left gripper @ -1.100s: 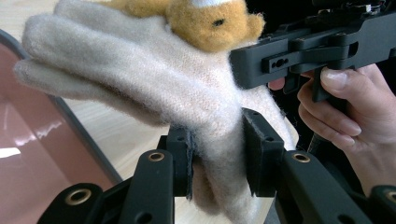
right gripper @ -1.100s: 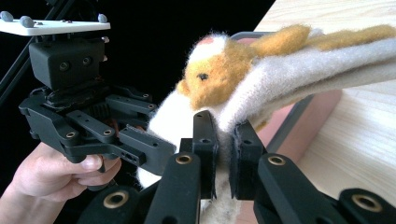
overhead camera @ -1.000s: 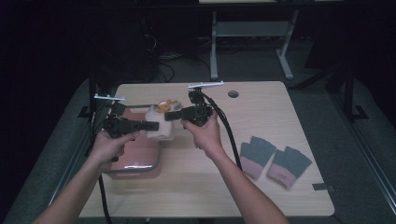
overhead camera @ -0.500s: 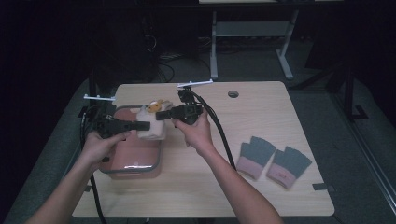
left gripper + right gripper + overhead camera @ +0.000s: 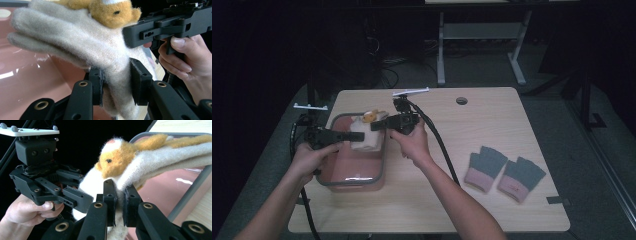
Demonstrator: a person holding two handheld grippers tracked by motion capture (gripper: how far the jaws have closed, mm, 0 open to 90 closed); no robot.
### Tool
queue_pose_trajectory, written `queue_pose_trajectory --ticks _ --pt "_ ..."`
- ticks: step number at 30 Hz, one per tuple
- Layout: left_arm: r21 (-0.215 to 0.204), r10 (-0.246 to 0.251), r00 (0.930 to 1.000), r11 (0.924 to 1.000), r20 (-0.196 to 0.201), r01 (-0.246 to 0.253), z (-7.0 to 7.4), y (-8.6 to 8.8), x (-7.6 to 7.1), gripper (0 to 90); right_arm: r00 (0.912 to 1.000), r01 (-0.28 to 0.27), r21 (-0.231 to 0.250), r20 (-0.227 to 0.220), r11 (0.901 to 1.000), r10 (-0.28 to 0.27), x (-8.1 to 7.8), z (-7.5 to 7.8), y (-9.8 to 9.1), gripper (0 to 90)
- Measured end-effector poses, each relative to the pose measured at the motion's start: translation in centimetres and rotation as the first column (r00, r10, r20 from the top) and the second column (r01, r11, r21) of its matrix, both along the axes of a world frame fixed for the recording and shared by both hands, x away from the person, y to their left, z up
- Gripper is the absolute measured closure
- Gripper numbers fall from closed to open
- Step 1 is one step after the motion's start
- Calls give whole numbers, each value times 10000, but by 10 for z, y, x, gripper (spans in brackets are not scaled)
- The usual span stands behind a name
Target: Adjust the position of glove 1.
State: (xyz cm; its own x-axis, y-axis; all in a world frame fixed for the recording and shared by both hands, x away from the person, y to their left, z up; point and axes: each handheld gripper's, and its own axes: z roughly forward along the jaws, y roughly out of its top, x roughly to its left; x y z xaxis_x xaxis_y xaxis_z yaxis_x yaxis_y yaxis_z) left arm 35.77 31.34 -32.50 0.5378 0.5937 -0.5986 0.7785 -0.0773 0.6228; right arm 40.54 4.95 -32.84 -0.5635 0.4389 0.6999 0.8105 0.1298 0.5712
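A cream wool glove [image 5: 363,140] with an orange plush animal [image 5: 371,117] on its back hangs over a pink tub [image 5: 352,181] at the table's left. My left gripper [image 5: 353,136] is shut on its cuff end from the left. My right gripper [image 5: 375,126] is shut on it from the right. In the left gripper view the pads [image 5: 96,83] pinch the cream glove [image 5: 75,42]. In the right gripper view the right gripper [image 5: 119,197] clamps a fold of the glove [image 5: 160,157] just below the plush head [image 5: 112,162].
A pair of grey gloves with pink cuffs [image 5: 504,170] lies on the right part of the wooden table [image 5: 437,200]. A round cable hole [image 5: 461,100] sits near the far edge. Cables trail from both grippers toward me.
Both hands have carried the glove to the left, and it now hangs over the pink tub. Both grips stay as they were.
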Motion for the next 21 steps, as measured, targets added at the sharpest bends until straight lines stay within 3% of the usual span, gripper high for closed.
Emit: queue_pose_trajectory --ticks 21 --pt "-99 425 9983 9990 -390 -429 -13 28 -2 665 9983 -336 170 -469 9993 343 8 -17 29 825"
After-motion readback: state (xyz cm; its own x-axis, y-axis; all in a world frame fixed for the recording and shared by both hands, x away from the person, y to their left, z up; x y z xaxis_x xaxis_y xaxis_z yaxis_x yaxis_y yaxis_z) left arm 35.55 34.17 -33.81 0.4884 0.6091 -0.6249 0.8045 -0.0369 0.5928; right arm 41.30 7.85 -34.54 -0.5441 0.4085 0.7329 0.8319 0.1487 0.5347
